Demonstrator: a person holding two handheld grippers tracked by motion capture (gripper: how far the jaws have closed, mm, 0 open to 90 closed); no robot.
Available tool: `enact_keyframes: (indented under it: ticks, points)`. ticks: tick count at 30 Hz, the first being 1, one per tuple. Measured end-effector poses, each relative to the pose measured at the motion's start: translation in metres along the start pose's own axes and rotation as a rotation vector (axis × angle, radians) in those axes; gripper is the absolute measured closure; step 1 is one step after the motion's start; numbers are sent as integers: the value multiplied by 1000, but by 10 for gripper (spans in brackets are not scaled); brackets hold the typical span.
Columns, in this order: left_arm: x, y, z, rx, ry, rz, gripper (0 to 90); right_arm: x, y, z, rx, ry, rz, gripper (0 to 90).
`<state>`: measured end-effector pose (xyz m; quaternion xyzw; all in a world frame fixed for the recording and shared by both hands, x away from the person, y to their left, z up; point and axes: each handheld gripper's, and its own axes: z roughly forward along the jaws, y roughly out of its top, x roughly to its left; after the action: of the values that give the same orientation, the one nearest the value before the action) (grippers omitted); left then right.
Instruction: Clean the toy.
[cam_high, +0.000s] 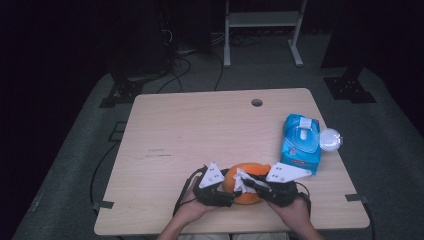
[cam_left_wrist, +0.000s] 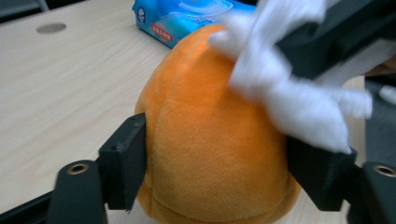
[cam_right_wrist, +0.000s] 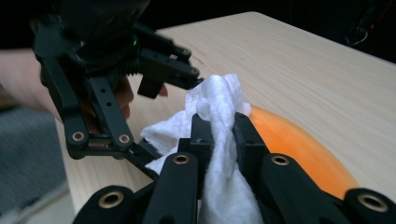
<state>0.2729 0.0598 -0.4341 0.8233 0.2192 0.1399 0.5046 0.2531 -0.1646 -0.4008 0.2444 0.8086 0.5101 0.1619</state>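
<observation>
An orange plush toy (cam_left_wrist: 210, 140), rounded like a fruit, is held at the near edge of the table (cam_high: 200, 130), directly ahead of the left gripper (cam_left_wrist: 215, 168) and between its jaws. These jaws are spread about halfway and are pressed against the toy's two flanks, so the toy is steadied. The right gripper (cam_right_wrist: 219, 140) is brought in from the toy's other side; its jaws are nearly closed and a crumpled white wet wipe (cam_right_wrist: 219, 154) is pinched between them. The wipe is laid against the toy's upper surface, just above the left gripper's far jaw. The coming stroke is judged to run across the toy's rounded top, the right hand being the working one. A blue wet-wipe pack (cam_high: 301, 142) lies beyond the right gripper, well apart.
</observation>
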Motion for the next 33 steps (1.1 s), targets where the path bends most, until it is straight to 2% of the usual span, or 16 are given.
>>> enact_keyframes:
  ticks: [1,2,6,8,12,15,18,19,21,22,24,27,28,30,31,33]
  points:
    - [-1,1,-2,-6,-4,1,286,3,2,1,8,-17,-23,802]
    - [0,1,-3,-10,-11,0,290,1,3,0,7,-29,-22,802]
    - [-2,3,-5,-20,-12,14,301,-17,-2,-11,-8,-50,48,803]
    - [-7,6,-3,-25,7,41,309,-17,-2,-13,-12,-55,60,803]
    - [-17,10,-2,-19,68,147,302,-2,6,-6,-18,-15,23,803]
    - [-20,10,-3,-21,93,180,304,-6,9,-9,-25,-39,24,803]
    - [-17,8,-3,-28,55,154,262,-18,0,-13,-25,-42,69,803]
    - [-14,8,-2,-31,29,118,219,-18,-2,-14,-21,-37,77,804]
    - [-5,6,-2,-39,-11,2,176,-16,-2,-13,-12,-31,59,804]
    - [-3,6,-2,-34,-10,-18,184,-14,-1,-12,-8,-23,65,804]
    - [-6,5,-1,-34,14,3,244,-9,1,-7,-12,-7,47,804]
    - [-16,8,-2,-26,16,88,284,0,7,-1,-6,-2,8,803]
    - [-16,8,-2,-29,9,88,285,0,8,-2,-7,-8,9,803]
    - [-13,7,-4,-36,-12,75,271,-6,6,-4,-14,-22,23,804]
    - [-9,7,-6,-45,-22,52,247,-9,4,-6,-11,-26,34,804]
    - [0,8,-6,-32,-6,-34,162,-16,-1,-10,-10,-33,57,804]
